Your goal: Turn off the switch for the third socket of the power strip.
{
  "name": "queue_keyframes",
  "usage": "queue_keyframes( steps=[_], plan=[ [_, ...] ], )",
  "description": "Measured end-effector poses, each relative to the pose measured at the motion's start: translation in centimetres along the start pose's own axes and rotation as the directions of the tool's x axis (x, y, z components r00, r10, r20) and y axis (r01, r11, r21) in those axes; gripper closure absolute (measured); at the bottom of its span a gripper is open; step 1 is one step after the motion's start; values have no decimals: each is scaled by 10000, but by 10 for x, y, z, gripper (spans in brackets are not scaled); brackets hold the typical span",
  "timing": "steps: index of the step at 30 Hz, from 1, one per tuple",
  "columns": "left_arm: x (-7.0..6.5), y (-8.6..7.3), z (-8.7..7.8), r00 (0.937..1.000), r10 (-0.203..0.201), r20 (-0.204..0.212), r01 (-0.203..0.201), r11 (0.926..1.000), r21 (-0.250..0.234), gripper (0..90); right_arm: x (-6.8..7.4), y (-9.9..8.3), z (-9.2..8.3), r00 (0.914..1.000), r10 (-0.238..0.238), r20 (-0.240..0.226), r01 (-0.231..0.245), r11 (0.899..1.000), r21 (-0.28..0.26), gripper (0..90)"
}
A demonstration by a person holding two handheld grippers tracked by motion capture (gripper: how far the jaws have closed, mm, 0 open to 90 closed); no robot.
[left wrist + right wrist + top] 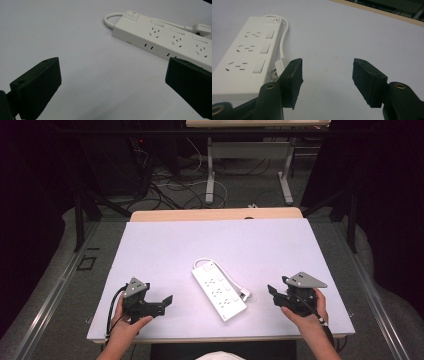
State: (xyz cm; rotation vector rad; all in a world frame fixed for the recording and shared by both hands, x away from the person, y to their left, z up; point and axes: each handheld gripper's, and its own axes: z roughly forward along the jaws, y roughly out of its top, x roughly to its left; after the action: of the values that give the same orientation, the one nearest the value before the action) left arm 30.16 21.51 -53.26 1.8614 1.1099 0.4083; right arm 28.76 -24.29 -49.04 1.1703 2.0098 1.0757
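A white power strip (219, 290) with three sockets lies diagonally on the white table top (165, 245), between my two grippers. Its white cable loops from the switch end along its right side to a plug (245, 294). My left gripper (167, 300) rests near the front left, pointing right toward the strip. Its jaws stand wide open (112, 67) with nothing between them, and the strip (162, 37) lies beyond. My right gripper (272, 292) is right of the strip, held off the table. It is open (327, 72) over bare table, with the plug (278, 66) just left of its left jaw.
A wooden table edge (215, 214) shows beyond the white top. Behind it, cables and the legs of another table (210, 180) stand on the floor. Dark curtains close both sides. The person's hands come in at the front edge.
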Motion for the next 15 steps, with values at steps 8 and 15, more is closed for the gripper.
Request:
queue_keyframes(
  steps=[8,15],
  plan=[
    [0,0,0,10000,70,10,-70,10000,63,3,8,14,3,9998,83,-183,-78,9997,247,388],
    [0,0,0,10000,87,27,-87,9999,84,3,17,24,8,9992,-21,-406,27,9999,145,371]
  ],
)
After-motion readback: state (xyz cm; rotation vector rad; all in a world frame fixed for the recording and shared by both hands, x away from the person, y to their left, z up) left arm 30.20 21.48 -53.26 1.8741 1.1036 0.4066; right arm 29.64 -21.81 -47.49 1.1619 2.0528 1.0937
